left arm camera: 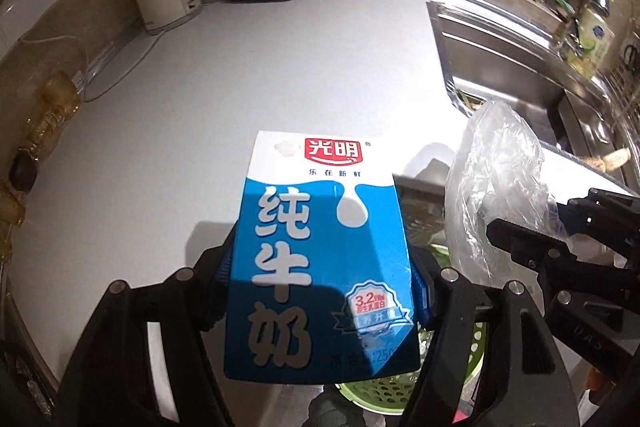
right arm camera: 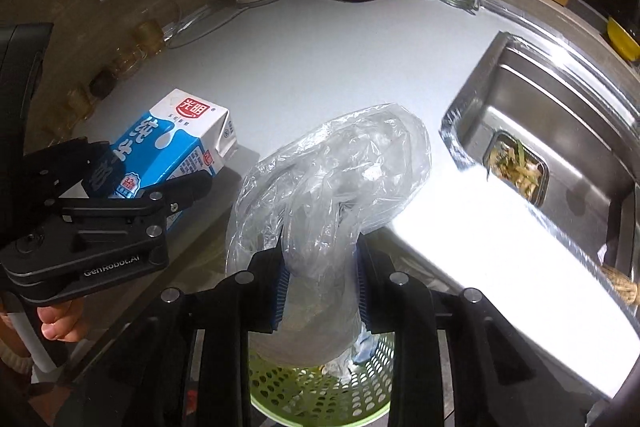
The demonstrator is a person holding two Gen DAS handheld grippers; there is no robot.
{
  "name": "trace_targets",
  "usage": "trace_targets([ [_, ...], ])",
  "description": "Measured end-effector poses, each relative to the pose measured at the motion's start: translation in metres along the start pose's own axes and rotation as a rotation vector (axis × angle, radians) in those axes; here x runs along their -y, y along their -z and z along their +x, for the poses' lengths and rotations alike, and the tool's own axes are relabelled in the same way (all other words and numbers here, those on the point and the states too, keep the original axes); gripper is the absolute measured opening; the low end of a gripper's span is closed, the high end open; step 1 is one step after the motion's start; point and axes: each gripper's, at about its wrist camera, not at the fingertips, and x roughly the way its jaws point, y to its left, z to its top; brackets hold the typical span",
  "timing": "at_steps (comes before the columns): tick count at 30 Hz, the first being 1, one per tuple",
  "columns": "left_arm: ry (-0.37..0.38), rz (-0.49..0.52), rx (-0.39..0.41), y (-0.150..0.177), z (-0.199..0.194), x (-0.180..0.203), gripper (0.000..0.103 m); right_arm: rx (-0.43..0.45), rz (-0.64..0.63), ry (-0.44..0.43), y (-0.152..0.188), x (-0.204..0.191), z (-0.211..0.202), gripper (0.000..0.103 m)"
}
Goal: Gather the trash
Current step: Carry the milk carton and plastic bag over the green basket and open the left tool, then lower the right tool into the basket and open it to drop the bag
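Blue milk carton (left arm camera: 320,259) clamped in left claw (left arm camera: 320,275), plastic bag (right arm camera: 332,195) in right claw (right arm camera: 322,291)

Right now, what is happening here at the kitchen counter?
A person is collecting trash with a handheld tool in each hand. The left tool grips a blue and white milk carton. The right tool pinches a crumpled clear plastic bag. Both are held above a green perforated basket below the counter edge, beside the steel sink. Nothing has been dropped yet.
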Motion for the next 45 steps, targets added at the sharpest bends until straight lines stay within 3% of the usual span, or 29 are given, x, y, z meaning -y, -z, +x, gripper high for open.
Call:
trace_targets([
  [12, 0.044, -0.018, -0.135, 0.093, 0.027, 0.070, 0.066, -0.085, -0.004, -0.052, 0.090, 0.030, -0.031, 0.030],
  [21, 0.030, -0.050, -0.257, 0.133, 0.075, 0.085, 0.066, -0.102, -0.015, -0.097, 0.110, 0.040, -0.036, 0.030],
  [23, 0.019, -0.047, -0.274, 0.135, 0.080, 0.087, 0.070, -0.109, -0.025, -0.105, 0.111, 0.039, -0.033, 0.030],
  [25, 0.006, -0.050, -0.262, 0.137, 0.077, 0.087, 0.081, -0.118, -0.038, -0.112, 0.108, 0.040, -0.030, 0.030],
  [28, 0.002, -0.062, -0.242, 0.136, 0.069, 0.085, 0.088, -0.118, -0.058, -0.116, 0.102, 0.037, -0.027, 0.030],
  [37, -0.014, -0.097, -0.199, 0.131, 0.041, 0.076, 0.092, -0.102, -0.074, -0.127, 0.094, 0.037, -0.027, 0.030],
  [45, -0.014, -0.139, -0.126, 0.130, -0.008, 0.067, 0.095, -0.087, -0.066, -0.124, 0.096, 0.042, -0.030, 0.030],
])
